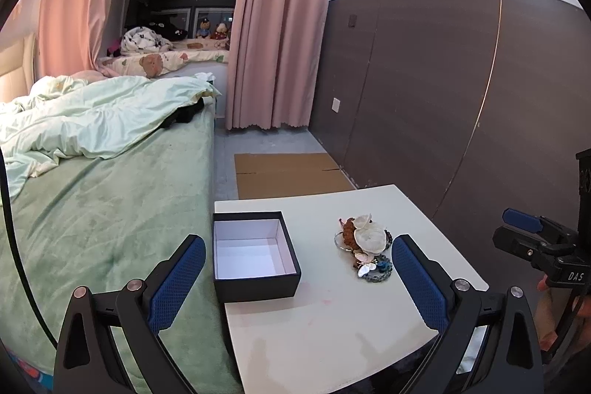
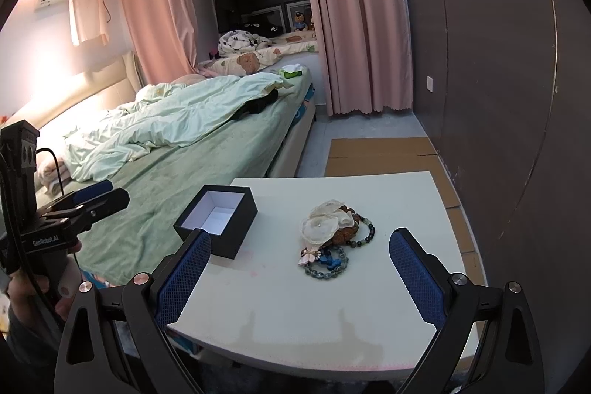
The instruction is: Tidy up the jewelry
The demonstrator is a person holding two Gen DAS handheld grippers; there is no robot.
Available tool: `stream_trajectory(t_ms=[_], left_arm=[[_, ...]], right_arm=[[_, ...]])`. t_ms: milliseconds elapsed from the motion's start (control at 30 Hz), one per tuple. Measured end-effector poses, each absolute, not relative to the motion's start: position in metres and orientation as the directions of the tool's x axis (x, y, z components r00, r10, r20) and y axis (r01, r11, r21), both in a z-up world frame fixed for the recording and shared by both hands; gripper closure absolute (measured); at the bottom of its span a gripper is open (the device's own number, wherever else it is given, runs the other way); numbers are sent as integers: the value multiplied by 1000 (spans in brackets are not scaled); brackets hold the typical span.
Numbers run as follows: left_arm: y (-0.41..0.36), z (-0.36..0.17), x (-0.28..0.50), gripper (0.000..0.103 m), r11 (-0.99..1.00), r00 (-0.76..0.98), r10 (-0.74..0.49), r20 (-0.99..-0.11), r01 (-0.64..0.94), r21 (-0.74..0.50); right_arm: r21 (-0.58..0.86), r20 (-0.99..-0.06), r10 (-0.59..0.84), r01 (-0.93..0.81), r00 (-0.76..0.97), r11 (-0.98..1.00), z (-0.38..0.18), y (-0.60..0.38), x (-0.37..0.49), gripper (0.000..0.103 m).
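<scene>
**Jewelry heaped, box waiting**

Both grippers, left (image 1: 298, 277) and right (image 2: 300, 274), hover released and empty above the near edge of the table (image 2: 406, 194). The jewelry (image 2: 332, 235) lies in one tangled pile mid-table, well apart from the open box (image 2: 218, 220) at the bed-side corner. Best to pinch a single piece off the top, probably the flower (image 2: 323, 222), lifting slowly so bracelets don't drag. The pile's long axis runs roughly near-to-far; the box opens upward.
</scene>
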State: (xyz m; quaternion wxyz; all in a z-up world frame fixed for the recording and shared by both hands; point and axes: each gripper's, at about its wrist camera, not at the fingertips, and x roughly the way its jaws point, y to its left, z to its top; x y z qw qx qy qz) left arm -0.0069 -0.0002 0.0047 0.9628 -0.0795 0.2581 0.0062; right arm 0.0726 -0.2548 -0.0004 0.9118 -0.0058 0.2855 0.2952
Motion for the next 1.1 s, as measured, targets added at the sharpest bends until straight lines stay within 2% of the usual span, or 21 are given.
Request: stream_trajectory(t_ms=[1100], left_arm=[[-5, 6, -6, 2, 989, 870, -38, -492, -39, -146]], right_arm=[[161, -514, 522, -521, 680, 838, 6, -263, 73, 5]])
